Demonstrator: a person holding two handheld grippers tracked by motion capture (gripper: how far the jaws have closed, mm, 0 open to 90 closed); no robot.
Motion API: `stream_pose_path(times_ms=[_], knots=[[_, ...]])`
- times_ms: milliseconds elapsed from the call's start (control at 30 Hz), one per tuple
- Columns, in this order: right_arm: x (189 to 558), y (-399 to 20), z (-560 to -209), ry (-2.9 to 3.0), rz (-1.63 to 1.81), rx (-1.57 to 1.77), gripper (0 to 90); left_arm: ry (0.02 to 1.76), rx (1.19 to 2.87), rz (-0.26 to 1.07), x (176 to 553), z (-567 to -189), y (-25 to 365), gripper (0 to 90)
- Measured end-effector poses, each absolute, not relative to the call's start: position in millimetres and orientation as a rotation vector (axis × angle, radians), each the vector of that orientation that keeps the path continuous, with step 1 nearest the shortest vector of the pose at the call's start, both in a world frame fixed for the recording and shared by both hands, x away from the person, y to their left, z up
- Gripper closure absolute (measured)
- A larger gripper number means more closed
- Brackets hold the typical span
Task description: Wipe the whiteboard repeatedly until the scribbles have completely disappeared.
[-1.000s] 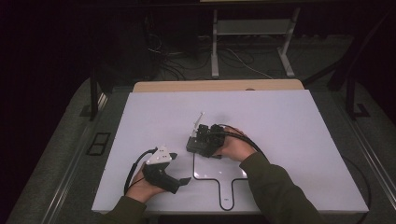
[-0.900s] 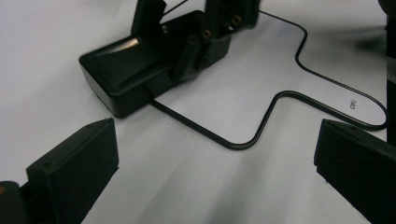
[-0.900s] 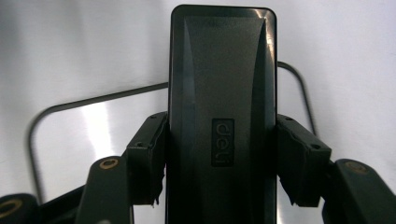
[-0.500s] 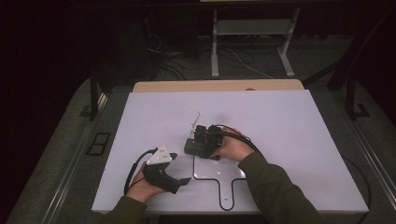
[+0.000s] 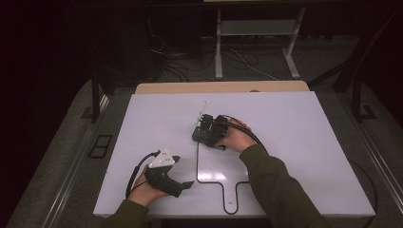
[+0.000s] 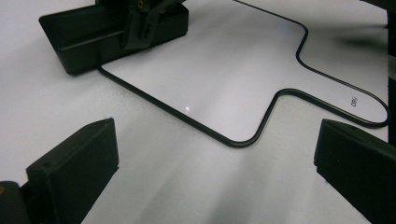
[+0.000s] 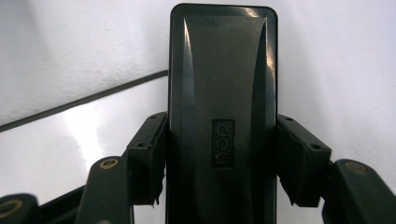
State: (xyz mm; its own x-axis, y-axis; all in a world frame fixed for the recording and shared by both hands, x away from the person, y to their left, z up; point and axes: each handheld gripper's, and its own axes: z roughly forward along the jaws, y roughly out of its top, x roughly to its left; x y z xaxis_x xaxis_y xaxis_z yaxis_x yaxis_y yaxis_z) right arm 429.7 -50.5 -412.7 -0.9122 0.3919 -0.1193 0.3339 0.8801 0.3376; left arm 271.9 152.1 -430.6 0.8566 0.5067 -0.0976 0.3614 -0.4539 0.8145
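Observation:
A small white board (image 5: pixel 223 164) with a thin black rim and a handle lies flat on the table near the front edge; the left gripper view looks across its glossy face (image 6: pixel 224 65). My right gripper (image 5: pixel 203 134) is at the board's far left corner, shut on a black eraser (image 7: pixel 223 84) that carries a raised logo. Both pads press the eraser's long sides. From the left gripper view the eraser (image 6: pixel 107 37) rests on the board's corner. My left gripper (image 5: pixel 183 172) rests on the table left of the board, its jaws (image 6: pixel 215 158) open and empty.
The white table top (image 5: pixel 304 142) has bare room on the right and at the far left. A wooden strip (image 5: pixel 223 87) runs along its far edge. Beyond it are dark floor, cables and a metal stand (image 5: pixel 256 42).
My right gripper has carried the eraser a little toward the far side of the table, up to the board's far left corner. The left gripper has stayed put.

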Motion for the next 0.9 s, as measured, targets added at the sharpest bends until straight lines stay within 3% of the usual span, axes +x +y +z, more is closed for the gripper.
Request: stream_pose_path(times_ms=[467, 900], knots=[[416.9, -45.5, -412.3, 2.892, 0.467, 0.495, 38.9, 0.63, 2.099, 0.195, 272.6, -431.3, 151.4, 0.0], [428.0, -55.6, -412.8, 2.846, 0.451, 0.54, 38.9, 0.629, 2.108, 0.21, 275.1, -430.4, 156.7, 0.0]])
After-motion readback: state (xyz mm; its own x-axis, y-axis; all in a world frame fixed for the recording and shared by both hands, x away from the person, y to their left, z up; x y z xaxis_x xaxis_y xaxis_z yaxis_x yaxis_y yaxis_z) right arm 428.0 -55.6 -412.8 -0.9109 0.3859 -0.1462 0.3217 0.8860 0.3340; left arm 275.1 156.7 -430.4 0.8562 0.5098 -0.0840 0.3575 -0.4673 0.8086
